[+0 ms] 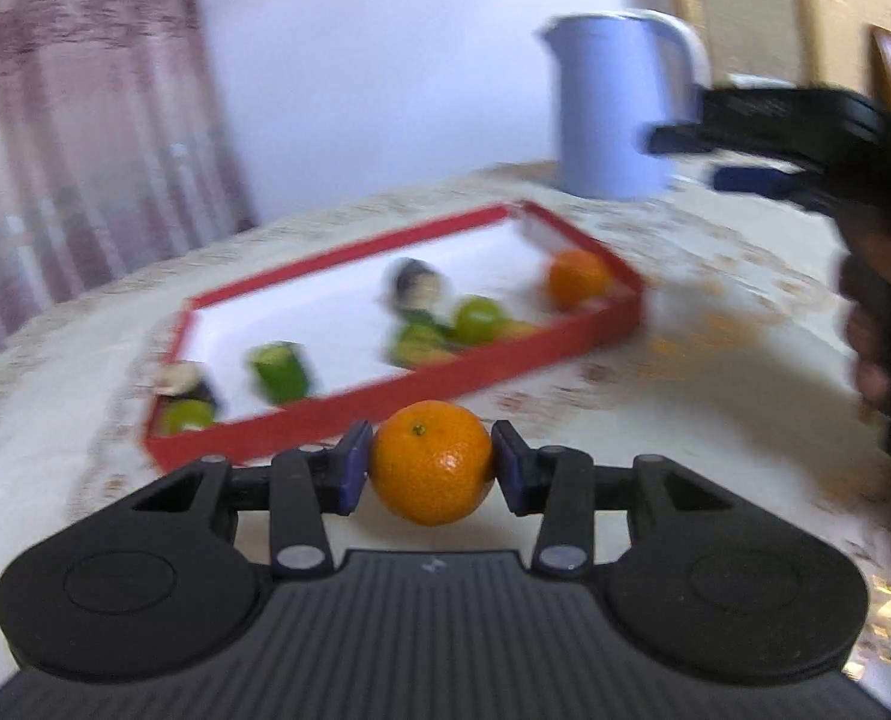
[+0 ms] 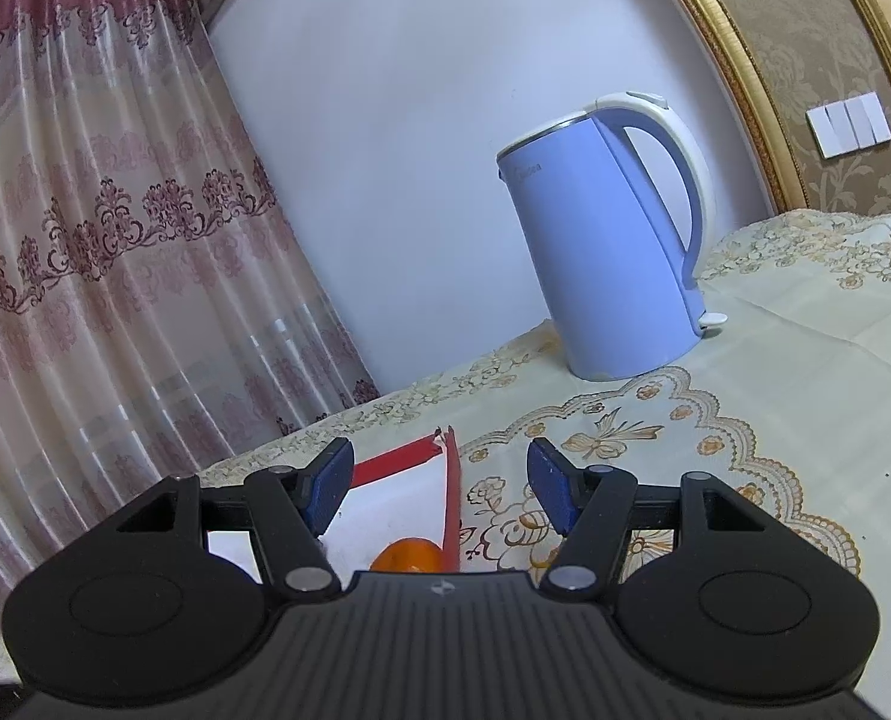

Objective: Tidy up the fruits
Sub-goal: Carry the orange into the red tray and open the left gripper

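I hold a small orange [image 1: 432, 461] between the blue pads of my left gripper [image 1: 432, 468], just in front of the red tray [image 1: 397, 402]. In the tray lie another orange [image 1: 577, 277] and some green fruits [image 1: 478, 318]. My right gripper [image 2: 439, 489] stands open and empty over the tray's corner. A blue kettle [image 2: 613, 252] stands behind on the tabletop [image 2: 805, 360].

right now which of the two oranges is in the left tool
The orange outside the red tray, pinched between the left tool's pads. The other orange lies loose in the tray's far corner.
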### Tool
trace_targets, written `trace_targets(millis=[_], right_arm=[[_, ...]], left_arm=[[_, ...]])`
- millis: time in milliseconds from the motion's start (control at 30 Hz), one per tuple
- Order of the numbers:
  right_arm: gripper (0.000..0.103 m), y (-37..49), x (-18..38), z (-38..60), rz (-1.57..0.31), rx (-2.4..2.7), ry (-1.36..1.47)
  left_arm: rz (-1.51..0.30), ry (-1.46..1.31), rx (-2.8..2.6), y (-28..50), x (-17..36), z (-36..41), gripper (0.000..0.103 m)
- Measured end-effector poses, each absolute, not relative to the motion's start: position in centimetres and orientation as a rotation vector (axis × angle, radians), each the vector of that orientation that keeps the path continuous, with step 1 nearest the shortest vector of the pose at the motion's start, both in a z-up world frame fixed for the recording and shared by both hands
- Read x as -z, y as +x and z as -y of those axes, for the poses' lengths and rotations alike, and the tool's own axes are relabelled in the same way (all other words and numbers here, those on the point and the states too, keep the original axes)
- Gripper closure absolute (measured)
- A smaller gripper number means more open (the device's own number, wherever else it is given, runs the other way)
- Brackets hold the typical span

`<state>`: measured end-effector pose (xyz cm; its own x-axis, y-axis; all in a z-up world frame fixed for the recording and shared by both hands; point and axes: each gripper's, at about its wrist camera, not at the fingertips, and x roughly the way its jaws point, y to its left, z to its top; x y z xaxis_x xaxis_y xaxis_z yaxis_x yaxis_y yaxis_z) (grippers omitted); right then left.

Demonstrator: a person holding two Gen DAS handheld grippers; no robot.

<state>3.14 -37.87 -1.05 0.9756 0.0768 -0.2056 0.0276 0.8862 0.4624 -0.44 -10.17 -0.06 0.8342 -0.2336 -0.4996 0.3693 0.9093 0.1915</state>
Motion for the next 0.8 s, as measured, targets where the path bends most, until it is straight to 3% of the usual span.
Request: trace_targets(millis=[800], right_arm=[[0.040, 1.3, 1.1, 33.6, -0.249, -0.061, 0.368]], left_arm=[[-0.399, 0.151, -0.022, 9.0, -3.3, 3.9, 0.063]])
